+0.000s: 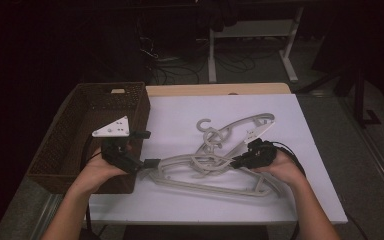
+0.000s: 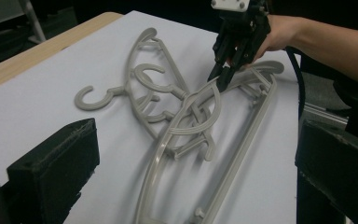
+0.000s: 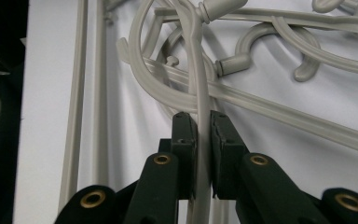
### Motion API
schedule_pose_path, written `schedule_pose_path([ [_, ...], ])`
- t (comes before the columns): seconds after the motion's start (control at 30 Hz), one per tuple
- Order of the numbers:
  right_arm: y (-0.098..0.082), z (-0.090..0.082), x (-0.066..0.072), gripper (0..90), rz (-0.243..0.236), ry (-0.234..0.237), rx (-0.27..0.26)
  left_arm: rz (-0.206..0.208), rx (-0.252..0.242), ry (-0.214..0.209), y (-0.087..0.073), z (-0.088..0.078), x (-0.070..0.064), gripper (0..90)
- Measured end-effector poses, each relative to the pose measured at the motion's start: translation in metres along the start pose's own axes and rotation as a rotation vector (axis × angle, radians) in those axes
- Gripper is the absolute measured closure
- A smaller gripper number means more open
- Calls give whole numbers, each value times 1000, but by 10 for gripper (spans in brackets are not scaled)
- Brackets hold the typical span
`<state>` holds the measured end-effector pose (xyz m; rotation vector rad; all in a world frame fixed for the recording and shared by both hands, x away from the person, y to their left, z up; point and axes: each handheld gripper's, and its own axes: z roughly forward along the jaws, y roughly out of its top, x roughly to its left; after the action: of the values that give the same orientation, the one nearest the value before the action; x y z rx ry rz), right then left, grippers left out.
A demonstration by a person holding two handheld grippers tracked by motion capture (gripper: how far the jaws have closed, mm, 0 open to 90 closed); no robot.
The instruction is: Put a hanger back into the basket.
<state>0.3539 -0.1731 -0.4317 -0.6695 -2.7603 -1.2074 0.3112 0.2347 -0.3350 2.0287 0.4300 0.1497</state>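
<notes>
Hangers (image 1: 215,160), grey plastic and several of them tangled together, lie in a heap on the white table (image 1: 310,150), a little right of the middle in the high view. Their hooks (image 2: 93,95) curl out toward the far side of the heap, and the long arms cross over one another. One long hanger runs along the near edge of the pile, below the rest.

Right gripper (image 3: 204,135) is clamped on a thin arm of one hanger: in its own view the two black jaws stand close together with the grey rod pinched upright between the pads. In the left gripper view it comes down steeply onto the right end of the heap, with the person's hand behind it. In the high view that hand sits at the right end of the pile.

Left gripper (image 1: 147,148) has its jaws wide apart, with nothing between them. It hovers at the left end of the heap, one jaw tip just beside the end of the near hanger; whether it touches I cannot tell. A brown wicker basket (image 1: 80,120) stands at the table's left edge, just beside that gripper
</notes>
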Motion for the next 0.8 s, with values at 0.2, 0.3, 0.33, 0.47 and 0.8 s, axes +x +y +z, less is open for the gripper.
schedule_pose_path([
  [0.2, -3, 0, 3, 808, -34, 20, 29, 1, 20, -19, -1, 11, -4, 0],
  [0.3, -3, 3, 4, 806, -68, 3, 49, 2, 32, -23, -2, 15, -6, 0],
  [0.33, -3, 6, 5, 781, -87, -16, 54, 1, 36, -29, -2, 18, -8, 0],
  [0.47, -3, 5, 4, 645, -74, -30, 41, 7, 61, -27, -2, 25, -11, 0],
  [0.8, -5, -19, 5, 285, 7, -129, -77, 6, 171, -16, -8, 65, -23, 0],
])
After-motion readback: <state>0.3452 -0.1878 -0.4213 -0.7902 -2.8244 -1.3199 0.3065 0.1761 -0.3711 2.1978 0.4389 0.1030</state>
